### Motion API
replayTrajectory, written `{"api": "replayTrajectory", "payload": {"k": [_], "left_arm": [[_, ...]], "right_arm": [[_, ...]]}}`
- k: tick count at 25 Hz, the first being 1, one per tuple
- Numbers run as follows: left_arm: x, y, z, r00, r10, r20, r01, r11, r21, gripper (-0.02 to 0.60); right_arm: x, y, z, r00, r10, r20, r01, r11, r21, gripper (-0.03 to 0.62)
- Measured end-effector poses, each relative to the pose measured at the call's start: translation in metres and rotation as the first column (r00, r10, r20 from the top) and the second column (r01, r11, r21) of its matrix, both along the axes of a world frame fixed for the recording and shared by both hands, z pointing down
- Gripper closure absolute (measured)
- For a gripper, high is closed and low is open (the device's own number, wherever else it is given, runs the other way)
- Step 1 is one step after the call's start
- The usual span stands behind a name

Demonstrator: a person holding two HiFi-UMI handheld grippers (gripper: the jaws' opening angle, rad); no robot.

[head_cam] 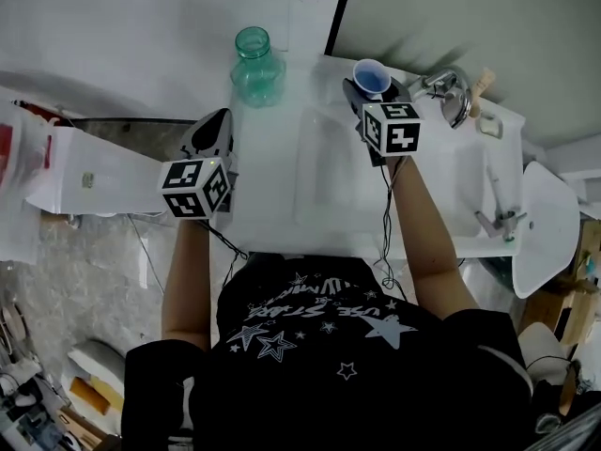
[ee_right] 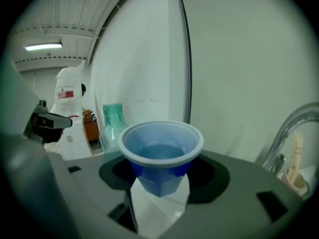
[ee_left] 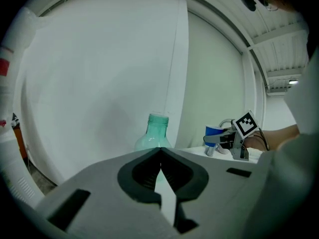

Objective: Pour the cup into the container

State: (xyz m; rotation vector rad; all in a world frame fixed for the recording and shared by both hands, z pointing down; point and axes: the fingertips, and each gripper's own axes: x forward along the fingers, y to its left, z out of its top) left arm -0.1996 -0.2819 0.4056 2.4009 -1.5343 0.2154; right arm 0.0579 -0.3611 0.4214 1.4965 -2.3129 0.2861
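A blue plastic cup (head_cam: pixel 372 75) with liquid in it stands upright between the jaws of my right gripper (head_cam: pixel 372 92), which is shut on it at the back of the white counter. In the right gripper view the cup (ee_right: pixel 160 151) fills the middle, both jaws pressing its sides. A green glass bottle (head_cam: pixel 256 66) with an open neck stands to the cup's left, apart from it; the bottle (ee_right: pixel 112 124) shows behind the cup. My left gripper (head_cam: pixel 216 125) hovers in front of the bottle (ee_left: pixel 157 129), jaws shut with nothing in them.
A white sink basin (head_cam: pixel 324 172) lies between my arms. A chrome faucet (head_cam: pixel 449 92) and a wooden handle (head_cam: pixel 484 83) sit right of the cup. A white bag (head_cam: pixel 84 181) lies at the left, a white lid (head_cam: pixel 545 224) at the far right.
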Motion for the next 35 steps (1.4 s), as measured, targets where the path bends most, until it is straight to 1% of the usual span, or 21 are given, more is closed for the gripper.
{"api": "replayTrajectory", "payload": {"k": [5,9,14,24,26,31,35], "left_arm": [[-0.016,-0.013,-0.001,0.999,0.035,-0.004,-0.035,0.999,-0.004,0.571],[-0.034,-0.028,-0.008,0.999,0.039,-0.011,-0.039,0.999,0.005,0.571],[-0.049,-0.046,-0.019,0.999,0.051,-0.012,-0.051,0.998,0.032,0.571],[-0.063,-0.072,-0.02,0.997,0.075,-0.025,-0.074,0.996,0.042,0.571],[-0.065,-0.077,-0.018,0.996,0.079,-0.027,-0.078,0.996,0.044,0.571],[-0.066,-0.085,-0.014,0.996,0.087,-0.032,-0.086,0.995,0.048,0.571],[-0.065,-0.09,-0.009,0.995,0.095,-0.039,-0.093,0.995,0.044,0.571]], "right_arm": [[-0.037,-0.012,-0.024,0.998,-0.054,-0.023,0.054,0.998,0.013,0.321],[-0.068,-0.023,-0.041,0.995,-0.096,-0.037,0.096,0.995,0.008,0.321],[-0.098,-0.036,-0.052,0.985,-0.145,-0.093,0.145,0.989,-0.004,0.322],[-0.13,-0.063,-0.061,0.971,-0.154,-0.18,0.154,0.988,-0.014,0.327],[-0.135,-0.068,-0.061,0.963,-0.162,-0.216,0.164,0.986,-0.01,0.327],[-0.148,-0.072,-0.062,0.928,-0.191,-0.319,0.202,0.979,0.002,0.327],[-0.15,-0.077,-0.058,0.916,-0.187,-0.355,0.2,0.98,0.0,0.327]]}}
